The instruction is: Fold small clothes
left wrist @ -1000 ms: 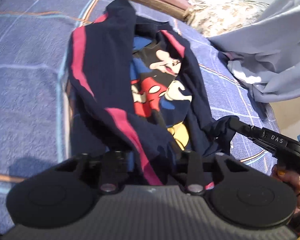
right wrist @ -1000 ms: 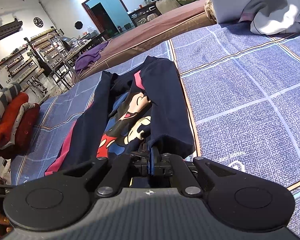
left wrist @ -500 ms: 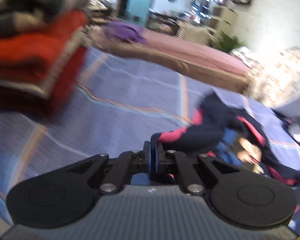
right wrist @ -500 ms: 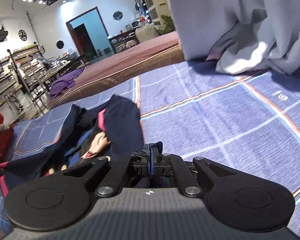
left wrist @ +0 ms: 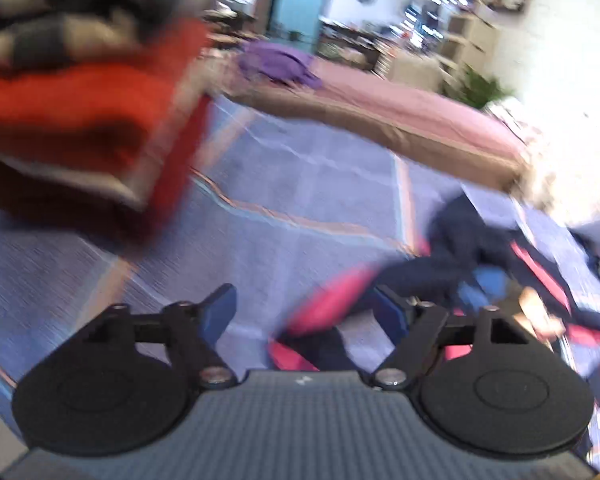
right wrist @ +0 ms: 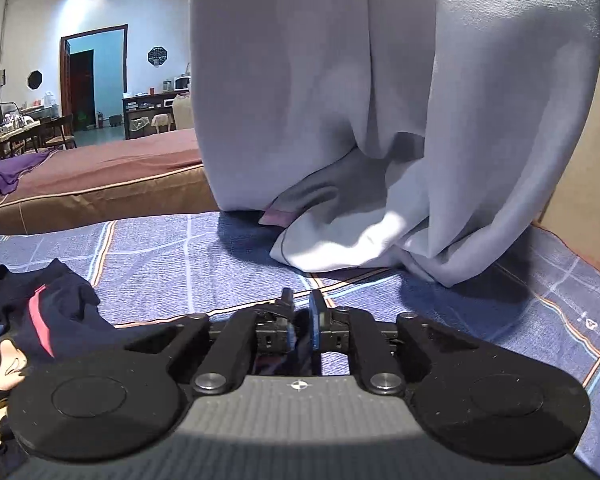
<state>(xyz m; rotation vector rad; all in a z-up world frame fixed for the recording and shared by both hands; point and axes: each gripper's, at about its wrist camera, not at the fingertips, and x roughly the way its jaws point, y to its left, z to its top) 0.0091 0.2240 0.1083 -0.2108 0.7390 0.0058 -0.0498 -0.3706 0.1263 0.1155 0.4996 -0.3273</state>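
Blue checked bedspread beneath hanging grey curtain

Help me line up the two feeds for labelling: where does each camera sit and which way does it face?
Left wrist: sits on the left gripper, looking along its open fingers across the blue bedspread toward the red folded stack; the navy shirt lies right. The image is blurred.
Right wrist: sits on the right gripper, jaws slightly apart, facing the grey curtain; shirt at lower left.
No hand shows in either view.
Shared: shirt, bedspread, brown mattress with purple cloth.
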